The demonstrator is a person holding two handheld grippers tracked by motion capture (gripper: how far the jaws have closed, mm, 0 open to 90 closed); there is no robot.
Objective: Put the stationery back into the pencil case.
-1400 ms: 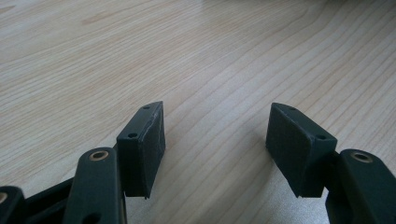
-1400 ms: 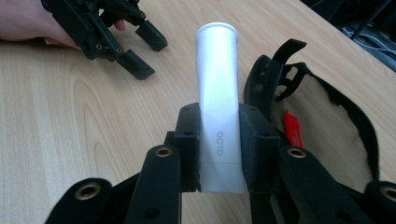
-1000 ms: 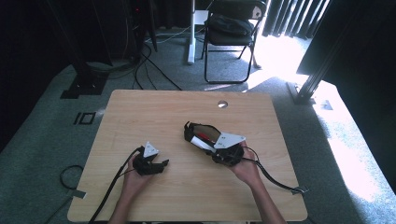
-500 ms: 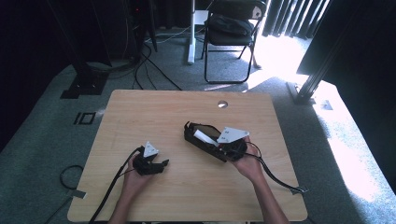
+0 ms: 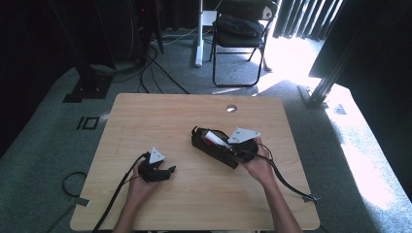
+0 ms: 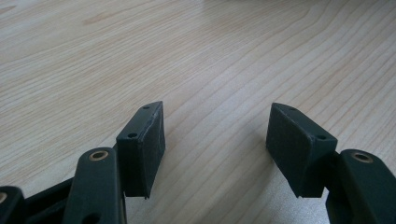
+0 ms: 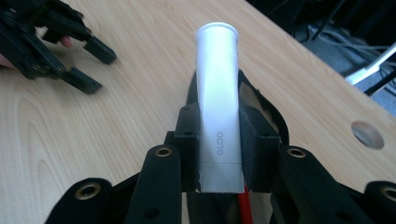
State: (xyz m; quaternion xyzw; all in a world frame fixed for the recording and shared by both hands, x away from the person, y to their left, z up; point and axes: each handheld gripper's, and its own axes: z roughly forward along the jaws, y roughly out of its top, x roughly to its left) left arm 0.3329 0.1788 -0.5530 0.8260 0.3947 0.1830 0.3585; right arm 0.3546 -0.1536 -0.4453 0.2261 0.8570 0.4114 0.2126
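The right tongs clamp a white glue stick, a smooth tube with a flared end and faint "GLOO" lettering, held above an open black case on the wooden surface. The left tongs stand open and empty, low over the bare wood.

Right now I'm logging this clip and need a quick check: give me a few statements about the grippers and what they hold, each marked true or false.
1. The right gripper is shut on a white tube. True.
2. The left gripper holds the tube. False: its jaws stand open over bare table, nothing between them.
3. The tube bears the lettering GLOO. True.
4. A black pouch lies under the tube on the table. True.
5. The tube is red all over. False: it is white.
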